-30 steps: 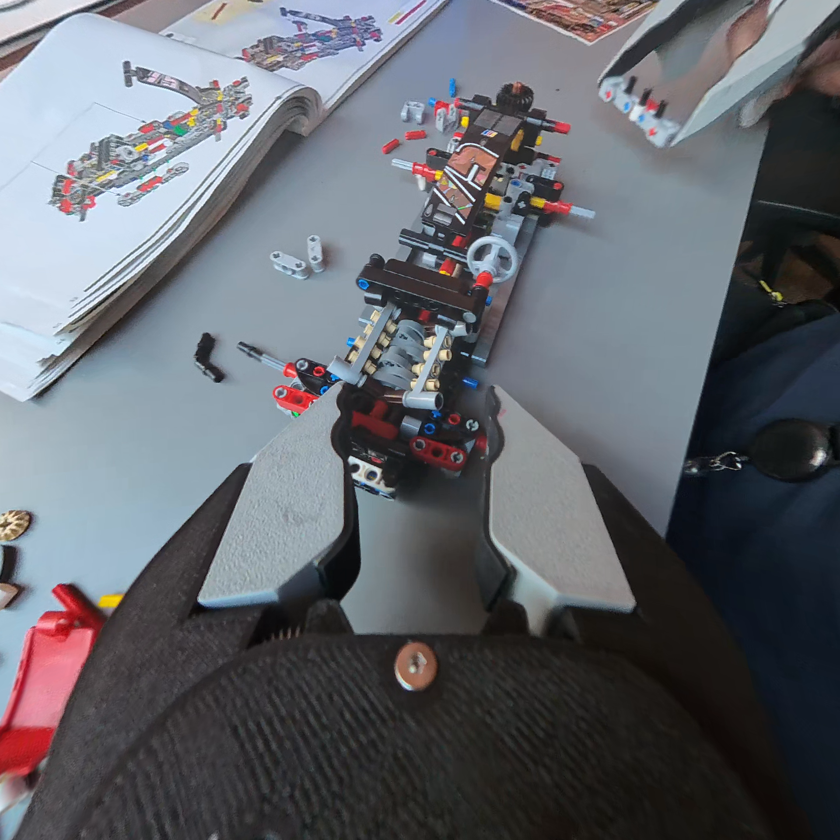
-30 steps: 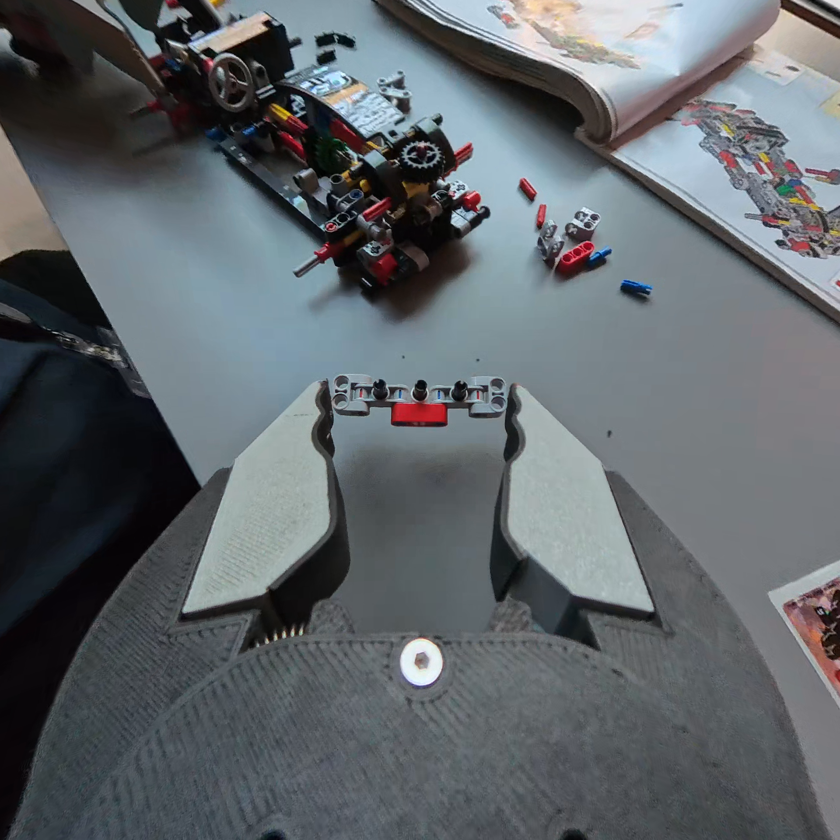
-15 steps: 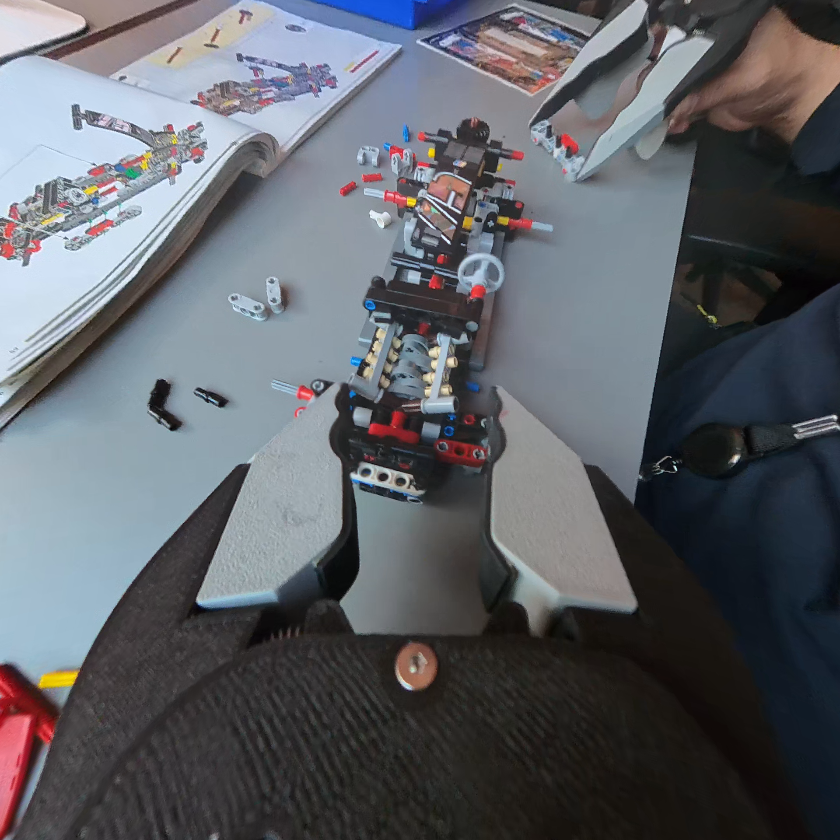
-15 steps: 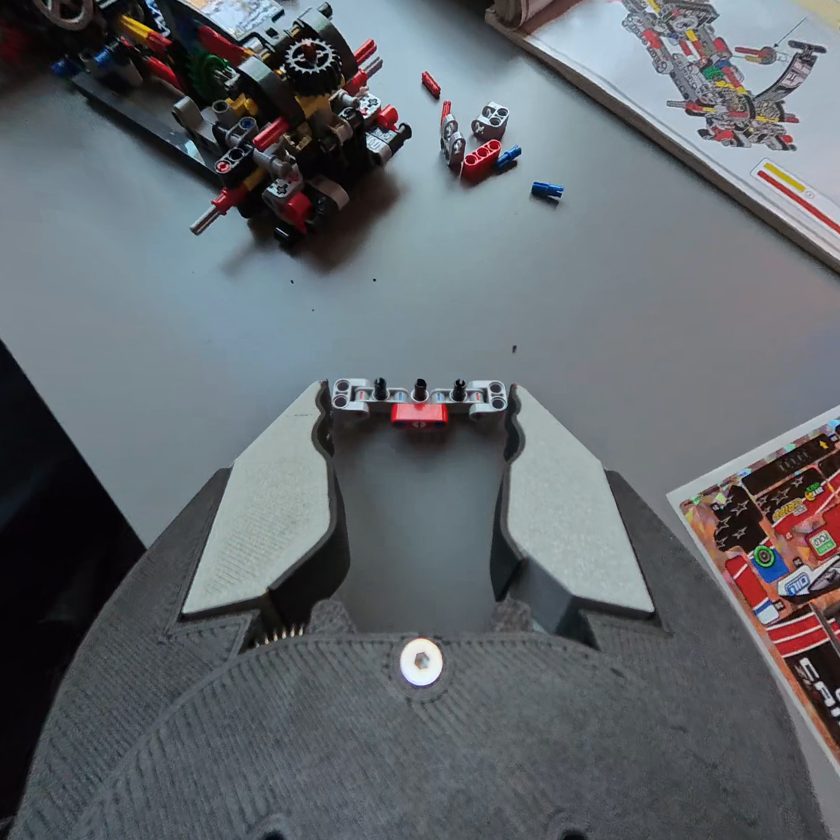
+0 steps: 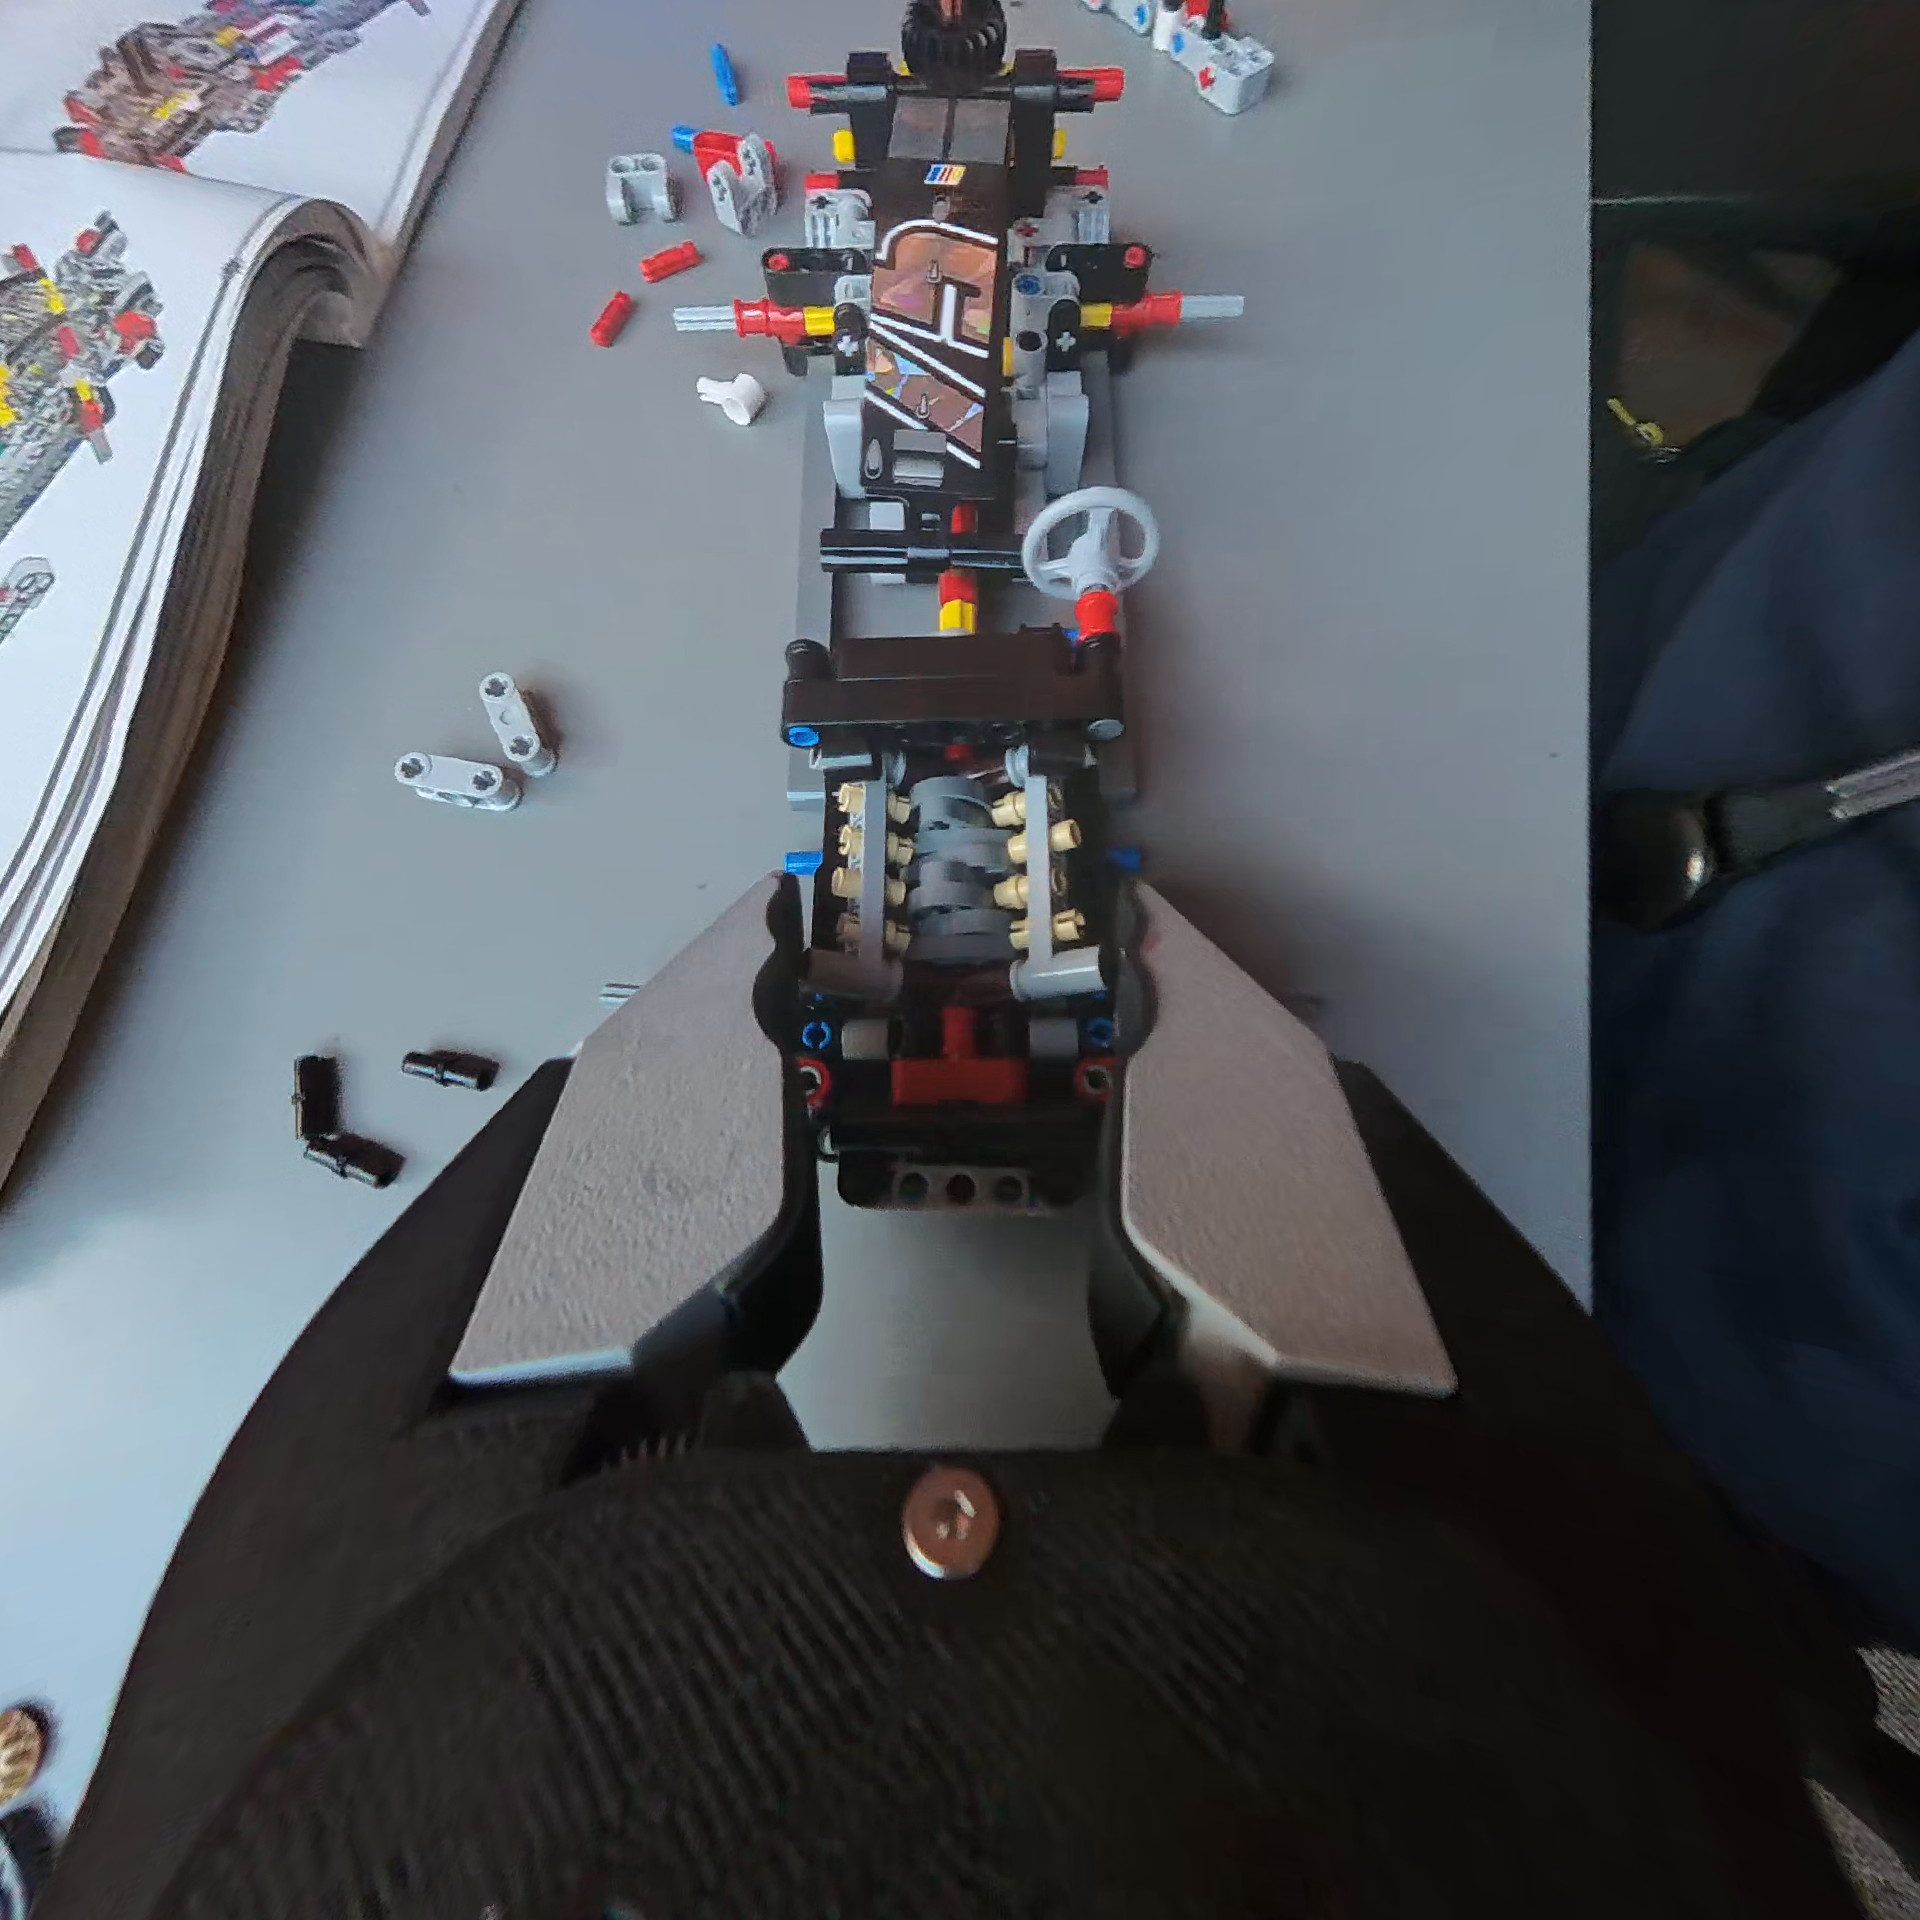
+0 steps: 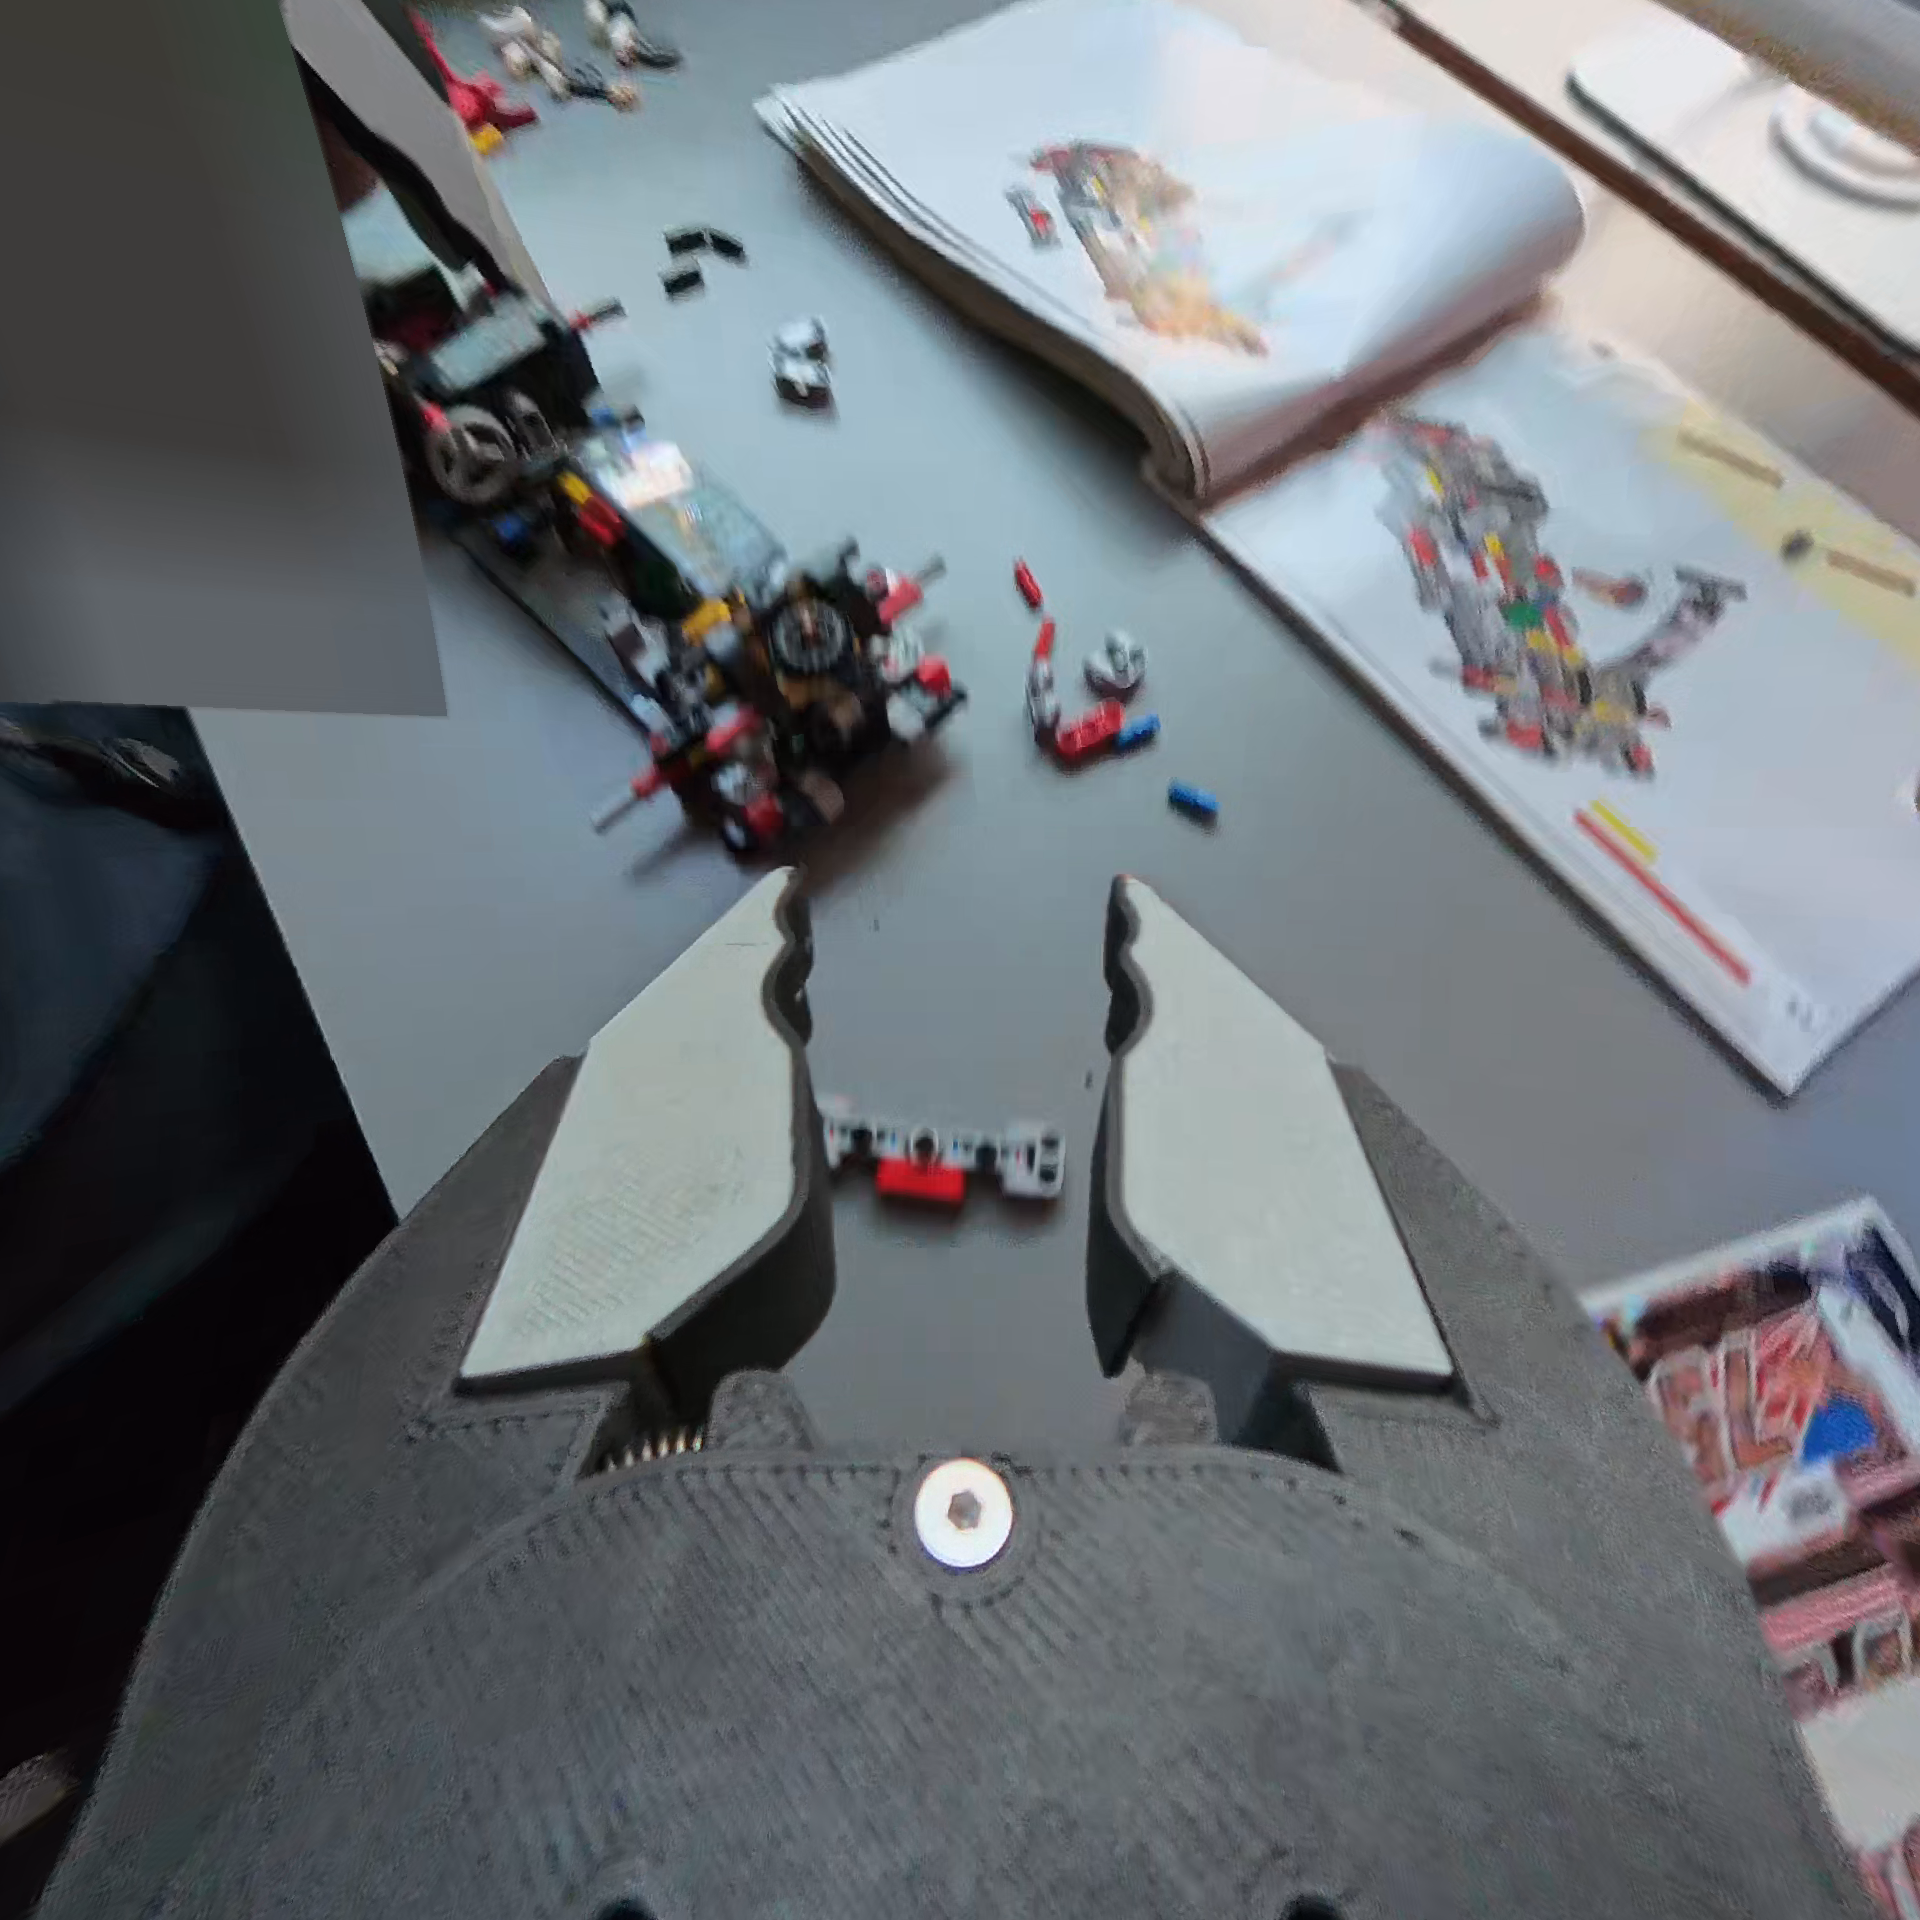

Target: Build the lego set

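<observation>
A long toy-brick car chassis (image 5: 940,343) with a white steering wheel (image 5: 1091,540) lies on the grey table (image 5: 1351,727). My left gripper (image 5: 958,894) is shut on its near end, both pads pressing the sides by the engine block. In the right wrist view the chassis (image 6: 727,644) is ahead to the left. My right gripper (image 6: 951,894) is open, with nothing between its fingertips. A small grey beam with black pins and a red piece (image 6: 940,1153) lies on the table below and behind its fingertips. The beam also shows in the left wrist view (image 5: 1195,52), by the chassis's far end.
An open instruction book (image 5: 125,416) (image 6: 1247,260) lies along one side. Loose small pieces are scattered: grey connectors (image 5: 478,748), black pins (image 5: 343,1122), red and blue bits (image 6: 1091,717). A sticker sheet (image 6: 1787,1455) lies at the right. The table edge (image 5: 1590,935) borders a person's dark clothing.
The grey beam with the red piece has left my right gripper's fingertips and lies on the table; those fingers now stand closer together. My left gripper keeps its hold on the chassis, now seen from more overhead.
</observation>
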`<state>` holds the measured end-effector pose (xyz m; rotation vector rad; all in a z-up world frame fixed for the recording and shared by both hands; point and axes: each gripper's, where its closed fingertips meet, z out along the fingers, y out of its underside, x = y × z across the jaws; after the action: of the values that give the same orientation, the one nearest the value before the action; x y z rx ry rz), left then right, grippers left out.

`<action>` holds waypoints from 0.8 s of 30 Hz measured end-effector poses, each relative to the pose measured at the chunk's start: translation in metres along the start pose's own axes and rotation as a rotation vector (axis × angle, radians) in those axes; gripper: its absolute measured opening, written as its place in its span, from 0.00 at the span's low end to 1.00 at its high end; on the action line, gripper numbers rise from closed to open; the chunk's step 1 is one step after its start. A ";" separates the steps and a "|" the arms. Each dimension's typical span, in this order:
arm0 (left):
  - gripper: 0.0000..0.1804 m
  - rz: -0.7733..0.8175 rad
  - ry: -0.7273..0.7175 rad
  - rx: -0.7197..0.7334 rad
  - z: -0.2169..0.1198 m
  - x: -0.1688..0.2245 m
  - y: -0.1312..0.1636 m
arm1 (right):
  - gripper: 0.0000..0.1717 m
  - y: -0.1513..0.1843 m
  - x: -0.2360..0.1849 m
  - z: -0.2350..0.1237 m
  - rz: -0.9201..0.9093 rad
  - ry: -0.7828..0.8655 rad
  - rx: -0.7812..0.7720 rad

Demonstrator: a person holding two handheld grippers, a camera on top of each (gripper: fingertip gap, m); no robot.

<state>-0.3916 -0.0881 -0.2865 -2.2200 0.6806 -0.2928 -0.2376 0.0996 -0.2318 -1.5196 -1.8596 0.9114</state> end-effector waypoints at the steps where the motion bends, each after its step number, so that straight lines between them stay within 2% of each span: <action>1: 0.32 0.009 0.011 0.003 0.000 0.000 0.000 | 0.29 -0.019 0.000 0.007 -0.016 -0.029 -0.006; 5: 0.32 0.019 0.043 0.004 0.001 0.001 -0.001 | 0.23 -0.074 -0.015 0.064 -0.123 -0.176 -0.150; 7: 0.32 0.026 0.043 0.009 0.001 0.002 -0.001 | 0.21 -0.077 -0.023 0.097 -0.227 -0.235 -0.283; 10: 0.32 0.027 0.043 0.013 0.001 0.006 -0.002 | 0.19 -0.057 -0.022 0.131 -0.361 -0.259 -0.516; 15: 0.32 0.003 0.077 0.046 -0.001 0.015 -0.002 | 0.15 -0.036 -0.026 0.150 -0.431 -0.316 -0.692; 18: 0.32 0.001 0.077 0.058 -0.002 0.017 -0.002 | 0.13 -0.026 -0.019 0.152 -0.479 -0.287 -0.763; 24: 0.32 0.003 0.075 0.064 -0.002 0.018 -0.002 | 0.07 -0.030 -0.016 0.161 -0.462 -0.293 -0.738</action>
<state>-0.3767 -0.0977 -0.2836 -2.1556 0.7047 -0.3925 -0.3777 0.0552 -0.3065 -1.2528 -2.8083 0.2321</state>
